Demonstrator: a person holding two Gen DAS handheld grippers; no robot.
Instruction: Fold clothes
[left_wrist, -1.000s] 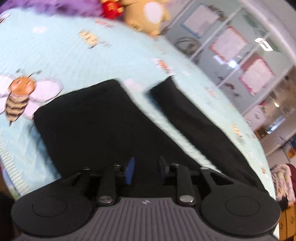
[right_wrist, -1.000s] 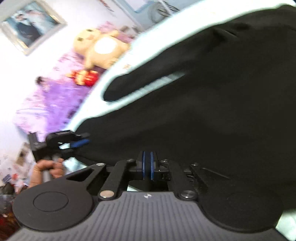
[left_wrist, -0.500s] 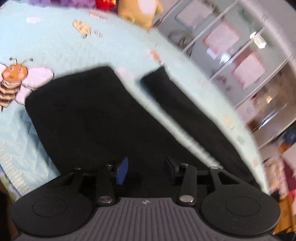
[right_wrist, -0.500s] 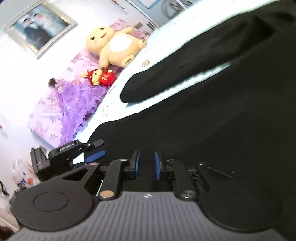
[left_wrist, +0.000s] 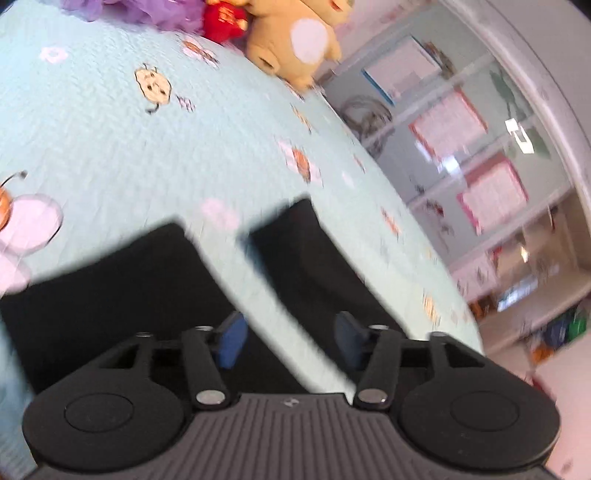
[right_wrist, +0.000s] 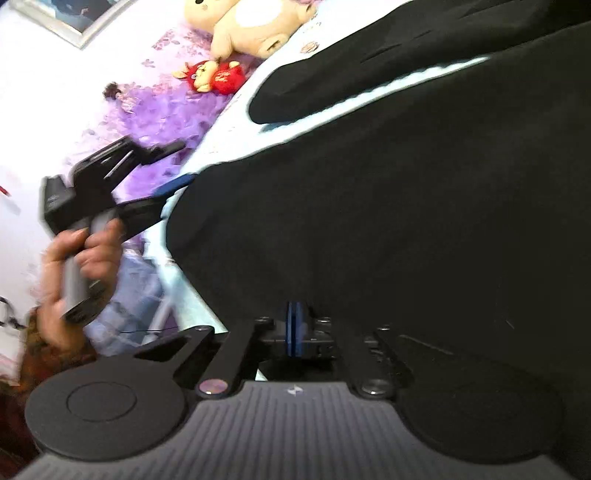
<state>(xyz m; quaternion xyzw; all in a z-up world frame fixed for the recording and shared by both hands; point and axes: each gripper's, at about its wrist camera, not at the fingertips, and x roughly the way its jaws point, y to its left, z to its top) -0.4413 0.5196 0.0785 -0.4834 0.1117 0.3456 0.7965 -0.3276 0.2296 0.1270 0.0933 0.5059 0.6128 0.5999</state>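
Note:
A black garment (left_wrist: 110, 288) lies spread on the light blue bedspread (left_wrist: 147, 147), with a separate long black part (left_wrist: 325, 266) stretching away to the right. My left gripper (left_wrist: 290, 343) is open above the strip of bedspread between the two black parts, holding nothing. In the right wrist view the garment (right_wrist: 406, 221) fills most of the frame. My right gripper (right_wrist: 294, 328) has its blue pads pressed together at the garment's near edge, apparently on the cloth. A hand (right_wrist: 81, 258) holds the left gripper (right_wrist: 170, 195) open at the garment's left corner.
A tan plush toy (left_wrist: 295, 33) and a red plush toy (left_wrist: 221, 18) sit at the head of the bed beside purple bedding (right_wrist: 147, 122). Shelving with pink panels (left_wrist: 480, 147) stands beyond the bed's right edge.
My left gripper opened wider and let go of the cloth. My right gripper opened briefly half a second ago and is shut again at the garment's edge.

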